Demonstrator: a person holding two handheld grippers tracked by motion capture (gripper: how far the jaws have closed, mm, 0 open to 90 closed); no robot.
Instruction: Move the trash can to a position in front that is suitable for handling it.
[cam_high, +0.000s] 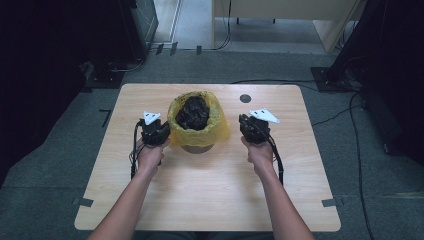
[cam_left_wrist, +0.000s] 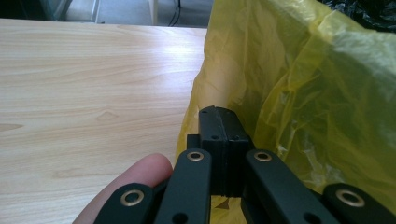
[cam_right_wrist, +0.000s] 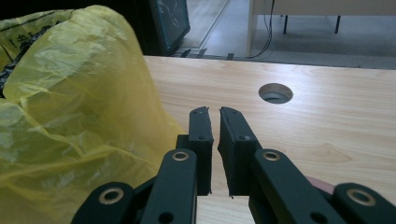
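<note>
High view: bin (cam_high: 197, 146) w/ yellow bag (cam_high: 220, 131) sits mid-table (cam_high: 210, 200), black trash (cam_high: 193, 113) heaped inside. Left gripper (cam_high: 156, 131) just beside the bag's left side, right gripper (cam_high: 255, 127) a bit off its right side; each held in a hand, forearms coming in from the bottom. Round hole (cam_high: 245, 98) in the tabletop behind the right gripper. Left gripper view: jaws clenched together, pads meeting w/ nothing seen between them, tips right at the bag (cam_left_wrist: 299, 93), which hangs just beside and past them; bare wood to the left, a fingertip (cam_left_wrist: 140, 170) at the bottom. Right gripper view: jaws nearly clenched, thin slit left, nothing in it; bag (cam_right_wrist: 70, 116) to the left, apart from the tips; hole (cam_right_wrist: 275, 93) ahead on the wood.
</note>
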